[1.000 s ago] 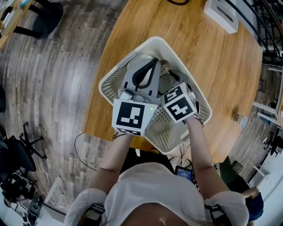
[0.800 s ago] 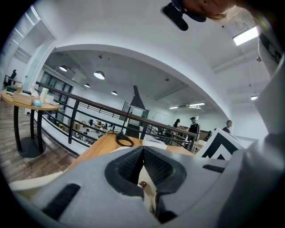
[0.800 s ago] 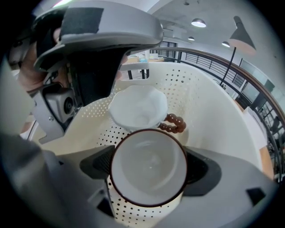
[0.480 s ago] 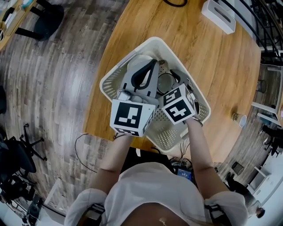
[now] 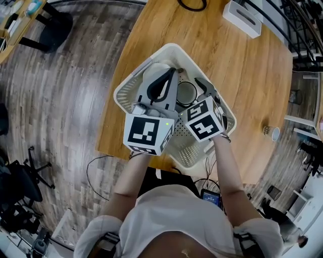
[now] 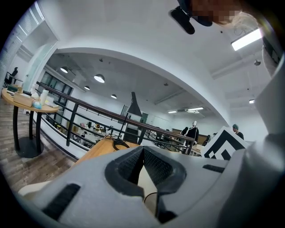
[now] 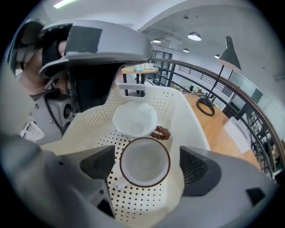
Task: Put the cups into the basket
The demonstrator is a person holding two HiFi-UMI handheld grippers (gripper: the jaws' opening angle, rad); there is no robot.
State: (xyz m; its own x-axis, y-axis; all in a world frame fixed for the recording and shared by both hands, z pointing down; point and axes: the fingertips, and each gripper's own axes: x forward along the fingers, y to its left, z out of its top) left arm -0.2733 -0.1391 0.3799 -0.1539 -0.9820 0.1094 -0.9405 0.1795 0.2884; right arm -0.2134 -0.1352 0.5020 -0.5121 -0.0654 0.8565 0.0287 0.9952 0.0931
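Observation:
A white perforated basket (image 5: 174,46) stands on the wooden table (image 5: 247,75). Inside it, a white cup with a brown rim (image 7: 144,161) stands upright on the basket floor, also seen from above in the head view (image 5: 185,92). My right gripper (image 7: 147,164) is open, with one jaw on each side of this cup and a gap on both sides. Beyond it lies a second white cup (image 7: 133,119) with a brown beaded handle. My left gripper (image 6: 142,151) is shut with nothing in it. It hovers over the basket's far-left part (image 5: 169,80) and points away from the cups.
The basket wall (image 7: 191,116) rises close on the right of the cups. A white box (image 5: 242,17) and a black cable (image 5: 191,5) lie at the table's far side. A small round object (image 5: 272,132) sits by the table's right edge. Wood flooring lies to the left.
Both grippers have stayed over the basket. The right gripper has drawn back slightly, so more of the brown-rimmed cup shows in the head view.

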